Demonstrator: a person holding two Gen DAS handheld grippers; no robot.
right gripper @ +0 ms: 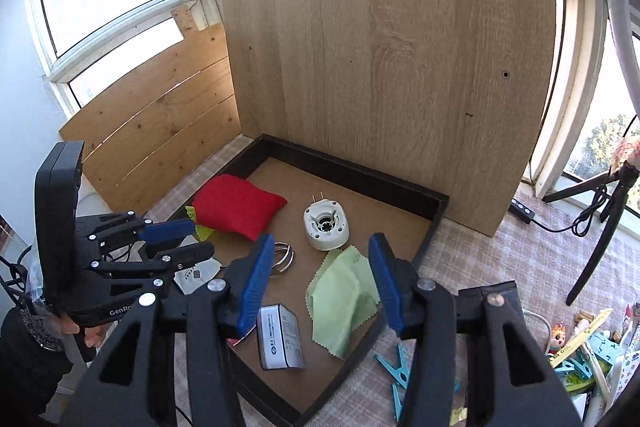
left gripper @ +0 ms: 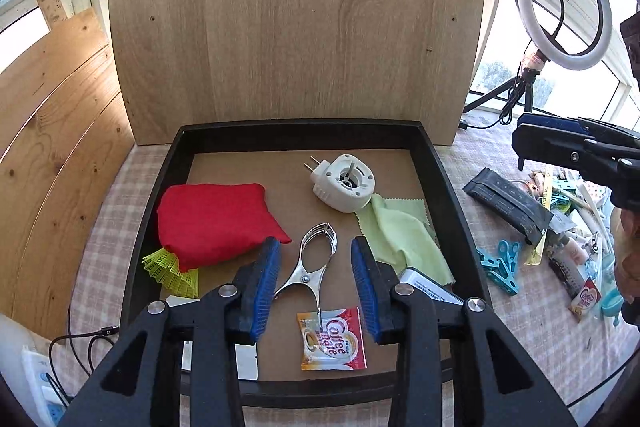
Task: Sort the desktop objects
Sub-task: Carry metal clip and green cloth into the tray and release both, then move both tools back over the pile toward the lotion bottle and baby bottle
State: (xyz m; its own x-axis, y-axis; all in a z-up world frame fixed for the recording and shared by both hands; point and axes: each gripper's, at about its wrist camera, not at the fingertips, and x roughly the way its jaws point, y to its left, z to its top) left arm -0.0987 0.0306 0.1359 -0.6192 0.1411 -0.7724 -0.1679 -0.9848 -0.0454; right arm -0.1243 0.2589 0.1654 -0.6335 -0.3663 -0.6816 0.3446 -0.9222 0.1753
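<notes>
1. Grippers hover over a black-rimmed tray (left gripper: 156, 211) as we sort desktop objects; our left gripper (left gripper: 316, 283) stands part open and empty, its ribbed blue pads on either side of the chrome clip (left gripper: 314, 259), not touching it.
2. Our right gripper (right gripper: 320, 283) is likewise part open, holding nothing, above the pale green cloth (right gripper: 340, 303) at the tray's right.
3. Already in the tray lie a soft red pouch (left gripper: 212, 219) at left, a hard white plug-in device (left gripper: 346, 187) at the far side and a glossy Coffee-mate sachet (left gripper: 332, 341) at the near edge.
4. Unsorted clutter (left gripper: 560, 227), including light-blue plastic pegs (left gripper: 502, 265), waits on the checked tablecloth (left gripper: 520, 319) to the right, outside the tray.
5. We judge the next pick should come from that pile: close squarely on one peg, as smooth plastic may slip.
6. Lift clear of the tray's raised rim before letting go.
</notes>
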